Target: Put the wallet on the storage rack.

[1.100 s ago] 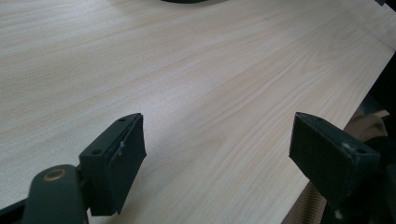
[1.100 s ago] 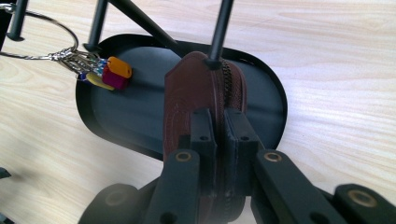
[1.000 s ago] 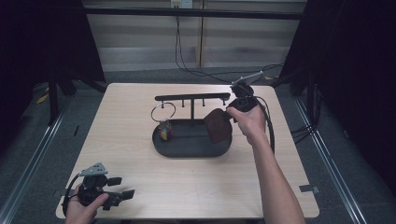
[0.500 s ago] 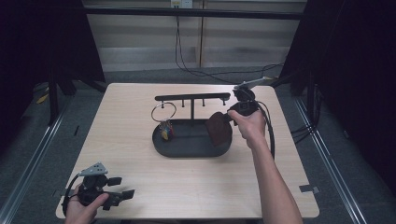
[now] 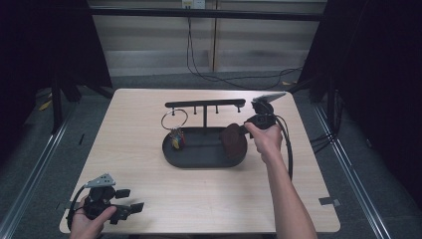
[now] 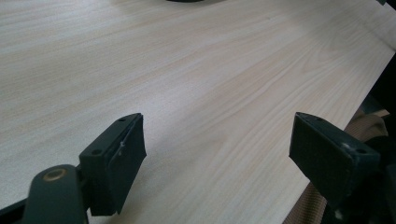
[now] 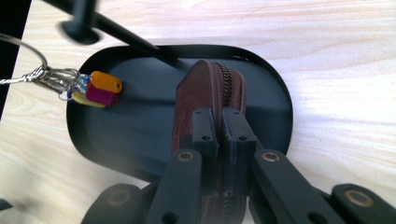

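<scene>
A brown zippered pouch [image 7: 210, 98] is being held edge-up by the right gripper [image 7: 219, 140], whose jaws are clamped together on its zipper seam, and it is being kept just above the right end of the black oval tray [image 7: 116, 140], so the coming move is judged to be a short drop straight down onto the tray floor. The pouch's long axis is running along the gripper's own line, away from the hand and toward the tray's middle. Toward the tray's left end, a key ring with coloured tags [image 7: 95, 88] is lying on the floor, well apart from the pouch, while the thin post and peg bar of the stand [image 5: 205, 104] are rising behind the tray's centre, near the pouch's far edge. The right hand [image 5: 263, 139] is being held beside the tray's right rim; the left gripper [image 5: 124, 209], with its jaws standing wide apart on nothing, is being rested at the near left corner of the pale wooden bench [image 5: 134, 139], well away from the tray. Beyond the bench, cables are trailing over a dark floor before a pale wall.
</scene>
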Motion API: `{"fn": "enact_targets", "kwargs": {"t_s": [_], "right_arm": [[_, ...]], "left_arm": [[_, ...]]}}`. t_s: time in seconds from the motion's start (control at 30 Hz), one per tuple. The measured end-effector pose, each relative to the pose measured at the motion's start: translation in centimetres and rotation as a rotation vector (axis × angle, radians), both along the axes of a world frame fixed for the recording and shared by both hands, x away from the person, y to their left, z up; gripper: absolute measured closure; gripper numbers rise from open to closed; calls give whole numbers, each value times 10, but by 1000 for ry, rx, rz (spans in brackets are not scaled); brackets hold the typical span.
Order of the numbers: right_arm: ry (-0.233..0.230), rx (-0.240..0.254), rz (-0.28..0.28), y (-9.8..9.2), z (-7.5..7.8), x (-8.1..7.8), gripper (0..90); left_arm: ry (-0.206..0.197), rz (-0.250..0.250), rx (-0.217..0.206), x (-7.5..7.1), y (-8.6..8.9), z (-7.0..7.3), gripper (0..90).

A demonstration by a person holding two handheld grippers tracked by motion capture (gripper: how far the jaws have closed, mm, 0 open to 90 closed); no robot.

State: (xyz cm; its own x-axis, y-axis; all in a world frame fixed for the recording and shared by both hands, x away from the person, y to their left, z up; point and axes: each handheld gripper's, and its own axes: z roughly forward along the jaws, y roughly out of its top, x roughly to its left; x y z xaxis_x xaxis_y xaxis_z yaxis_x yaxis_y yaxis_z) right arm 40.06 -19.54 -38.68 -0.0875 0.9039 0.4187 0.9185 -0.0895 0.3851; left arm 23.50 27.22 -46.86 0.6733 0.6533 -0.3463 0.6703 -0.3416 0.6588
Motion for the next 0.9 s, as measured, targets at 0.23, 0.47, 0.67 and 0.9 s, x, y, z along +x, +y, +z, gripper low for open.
{"fn": "enact_targets", "kwargs": {"t_s": [0.23, 0.47, 0.67, 0.9], "right_arm": [[-17, 23, -7, 7, -21, 7, 848], [-29, 32, -4, 10, -38, 10, 840], [-15, 10, -13, 3, -48, 10, 820], [-16, -53, 2, 1, -50, 9, 784]], "left_arm": [[-1, 2, -6, 0, 1, 0, 184], [1, 4, -10, 0, 1, 0, 184], [4, 6, -5, 2, 0, -1, 184], [6, 6, -7, 2, 1, -1, 184]]}}
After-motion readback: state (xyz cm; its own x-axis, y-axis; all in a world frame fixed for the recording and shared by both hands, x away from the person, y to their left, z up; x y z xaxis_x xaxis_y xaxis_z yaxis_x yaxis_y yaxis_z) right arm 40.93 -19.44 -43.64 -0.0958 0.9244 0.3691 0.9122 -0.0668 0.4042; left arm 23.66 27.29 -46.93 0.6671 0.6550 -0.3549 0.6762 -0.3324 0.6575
